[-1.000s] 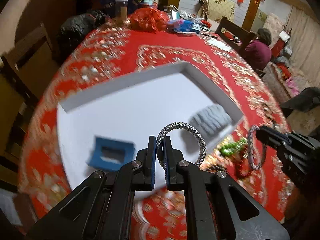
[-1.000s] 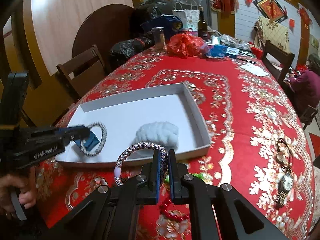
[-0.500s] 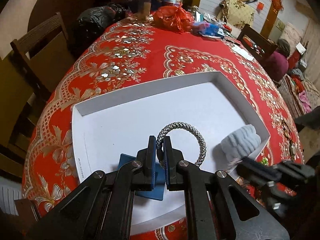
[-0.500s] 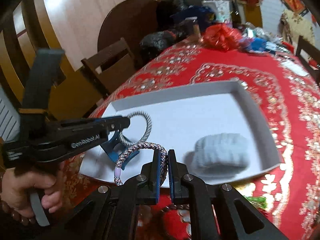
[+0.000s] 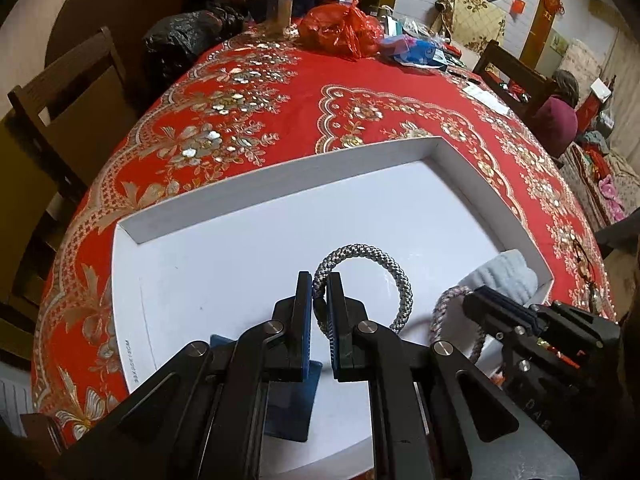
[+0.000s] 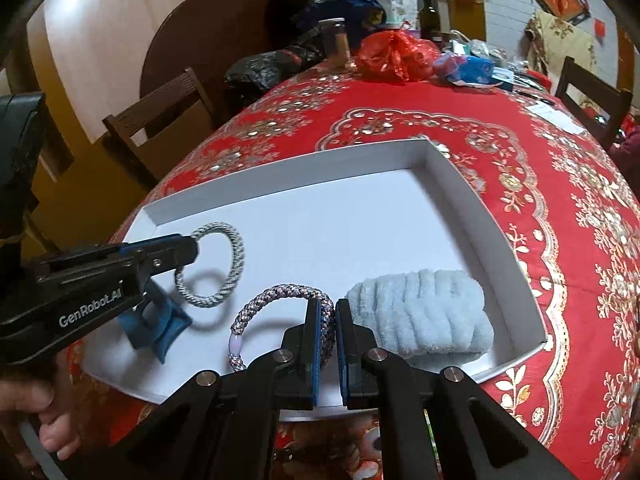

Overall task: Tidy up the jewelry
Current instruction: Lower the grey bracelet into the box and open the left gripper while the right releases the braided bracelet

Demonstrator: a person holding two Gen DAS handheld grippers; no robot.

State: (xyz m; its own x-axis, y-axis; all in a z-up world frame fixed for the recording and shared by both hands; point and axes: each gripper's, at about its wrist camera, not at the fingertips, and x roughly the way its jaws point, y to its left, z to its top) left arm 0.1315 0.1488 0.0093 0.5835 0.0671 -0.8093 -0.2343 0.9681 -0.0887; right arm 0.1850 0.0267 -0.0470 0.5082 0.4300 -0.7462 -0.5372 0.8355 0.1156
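Both claws over the white tray (image 5: 280,184), each clamped tight on a bracelet. My left gripper (image 5: 319,280) pinches the grey braided bracelet (image 5: 384,264); loop hangs above the tray floor, throwing a shadow below it. My right gripper (image 6: 335,308) pinches the purple-pink braided bracelet (image 6: 280,294), its pale bead (image 6: 235,345) dangling at the left end.

In the tray: blue stand (image 6: 158,326) near the front left, directly under the left gripper's fingers, partly hidden by them. Light blue fluffy roll (image 6: 424,312) at the right, just beside my right fingers and close to the tray's right wall. Middle and back of the tray floor bare.

The two grippers sit near each other, bracelets apart, not touching. Tray rests on the red patterned tablecloth (image 5: 280,92). Red bag (image 5: 340,32), jar (image 5: 280,8) and other clutter well apart at the far end. Wooden chair (image 6: 160,120) off the table's left edge. A seated person (image 5: 560,108) at the far right.
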